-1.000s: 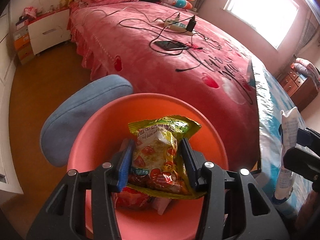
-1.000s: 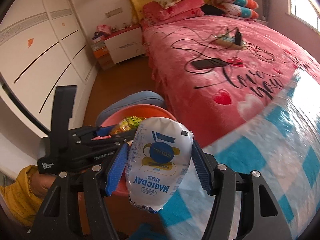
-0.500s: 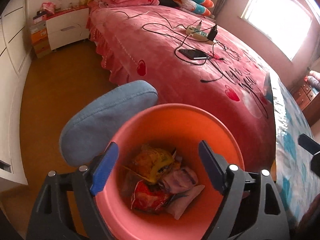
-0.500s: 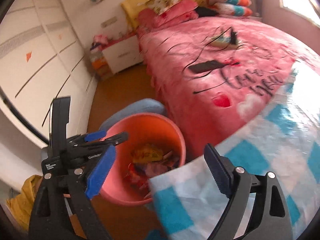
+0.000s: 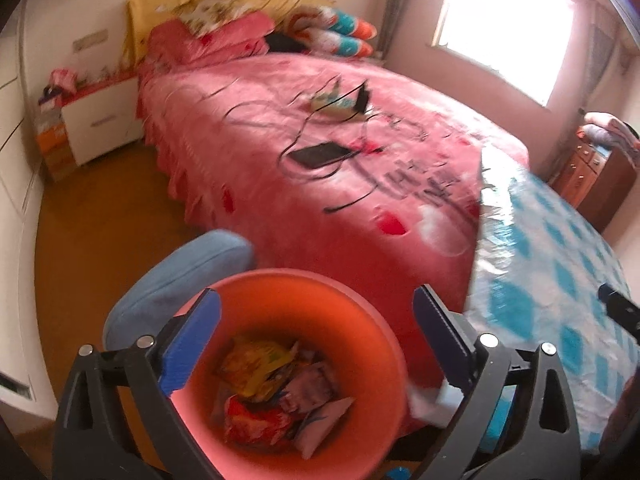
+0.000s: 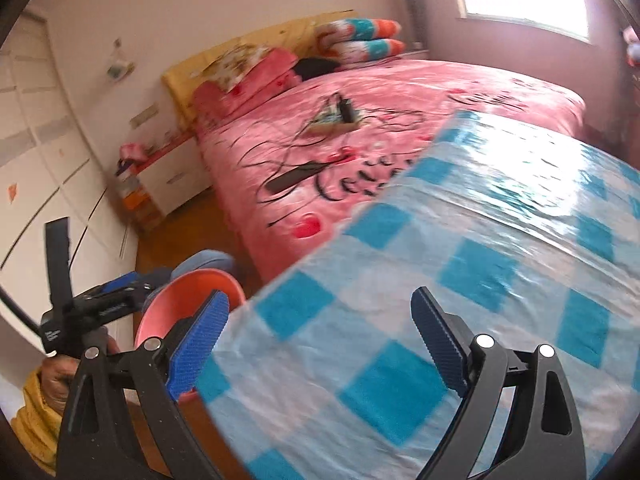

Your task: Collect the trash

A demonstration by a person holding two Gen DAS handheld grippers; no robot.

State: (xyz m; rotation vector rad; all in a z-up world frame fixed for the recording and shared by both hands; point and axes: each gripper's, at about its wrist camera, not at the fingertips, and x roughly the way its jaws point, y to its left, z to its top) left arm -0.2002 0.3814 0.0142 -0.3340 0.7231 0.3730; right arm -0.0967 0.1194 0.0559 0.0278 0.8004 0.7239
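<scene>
1. Below our left gripper (image 5: 316, 320) sat the orange bin (image 5: 372, 320), and we held its tongs spread wide with nothing between them.
2. Inside the bin lay the trash: a yellow-green snack bag (image 5: 256, 368), a red wrapper (image 5: 256, 420) and a white packet (image 5: 320, 424), heaped together on the bottom.
3. Our right gripper (image 6: 320, 320) hung over the blue-checked cloth (image 6: 460, 280), its tongs also wide apart and gripping nothing.
4. Beside the bin we saw a blue cushion (image 5: 176, 276) touching its far left rim.
5. Beyond it stretched the pink bed (image 5: 320, 160), where a black phone (image 5: 316, 154) and a power strip (image 5: 332, 106) lay among tangled cables.
</scene>
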